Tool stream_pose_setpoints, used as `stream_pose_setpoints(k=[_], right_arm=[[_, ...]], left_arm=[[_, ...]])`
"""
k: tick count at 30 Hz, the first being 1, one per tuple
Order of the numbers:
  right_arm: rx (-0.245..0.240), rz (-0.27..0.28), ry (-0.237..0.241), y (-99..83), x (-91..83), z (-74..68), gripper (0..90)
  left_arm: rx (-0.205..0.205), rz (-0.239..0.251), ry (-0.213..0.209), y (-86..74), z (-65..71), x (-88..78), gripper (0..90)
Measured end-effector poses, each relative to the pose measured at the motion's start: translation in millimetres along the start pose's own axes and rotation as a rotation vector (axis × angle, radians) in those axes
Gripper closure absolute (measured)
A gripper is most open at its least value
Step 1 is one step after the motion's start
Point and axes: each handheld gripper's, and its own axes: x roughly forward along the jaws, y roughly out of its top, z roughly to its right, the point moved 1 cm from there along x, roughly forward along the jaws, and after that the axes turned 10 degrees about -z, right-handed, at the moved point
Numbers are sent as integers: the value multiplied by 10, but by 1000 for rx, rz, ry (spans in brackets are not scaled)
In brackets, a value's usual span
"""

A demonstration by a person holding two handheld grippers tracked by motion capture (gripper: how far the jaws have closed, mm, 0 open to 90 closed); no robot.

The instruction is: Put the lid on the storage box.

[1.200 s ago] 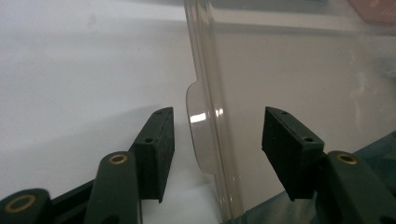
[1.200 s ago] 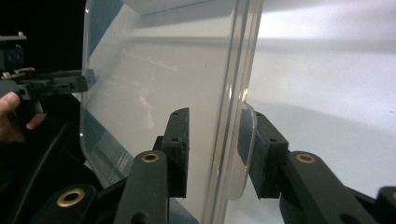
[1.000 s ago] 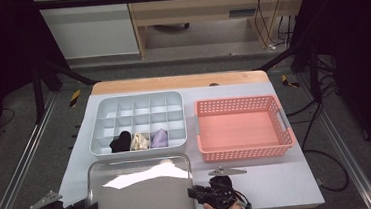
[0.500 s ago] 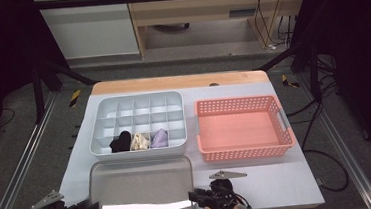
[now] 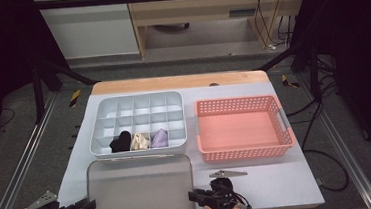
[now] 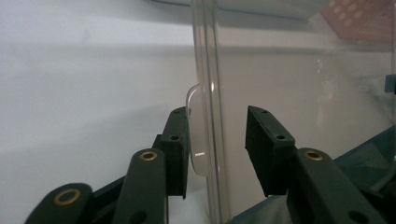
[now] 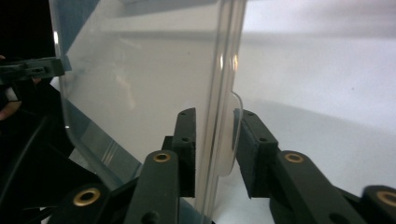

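So the white surface [image 5: 280,182] had a clear plastic lid [image 5: 140,188] lying at its near edge, right in front of the grey divided organizer [image 5: 139,120]. A pink mesh basket [image 5: 243,130] sat just to the right of the organizer. The organizer's front row held three small bundles side by side: a black one [image 5: 121,141], a cream one [image 5: 139,141] and a lilac one [image 5: 159,138].

The left gripper [image 5: 83,207] was at the lid's left edge. Its jaws had just been closing, with the lid's rim and little tab between them; one pad sat against the tab, the other was clear of the rim, so no real pinch there.

The right gripper [image 5: 195,196] was at the lid's right edge, jaws pinching the rim and tab from both sides.
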Motion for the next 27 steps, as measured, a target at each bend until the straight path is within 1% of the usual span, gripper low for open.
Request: stream_pose_setpoints(k=[3,5,6,9,10,11,12,13,14,17,20,21,27], right_arm=[[1,3,-1,18,-35,-19,732],[-9,10,-7,35,-60,-42,734],[-24,22,-13,71,-90,-70,734],[-36,36,-15,120,-134,-108,736],[-59,51,-26,177,-178,-143,736],[-59,51,-26,177,-178,-143,736],[-65,56,-30,205,-202,-158,736],[-77,71,-34,261,-242,-176,735],[-77,71,-34,261,-242,-176,735],[-91,84,-42,338,-284,-196,735],[-113,105,-46,432,-323,-227,734],[-113,105,-46,432,-323,-227,734],[-141,137,-54,592,-418,-285,732]], left_arm=[[8,14,9,20,23,-24,613],[9,27,9,37,33,-41,616],[9,31,11,48,36,-55,620],[8,47,8,89,48,-95,623],[9,49,6,109,57,-107,625],[12,54,8,131,68,-120,625],[15,57,8,155,78,-132,625],[19,61,8,181,88,-142,626],[22,63,9,209,96,-152,626],[31,75,17,291,115,-176,626],[40,89,26,367,132,-216,626],[39,96,25,391,140,-232,626],[58,128,26,583,174,-297,627]])
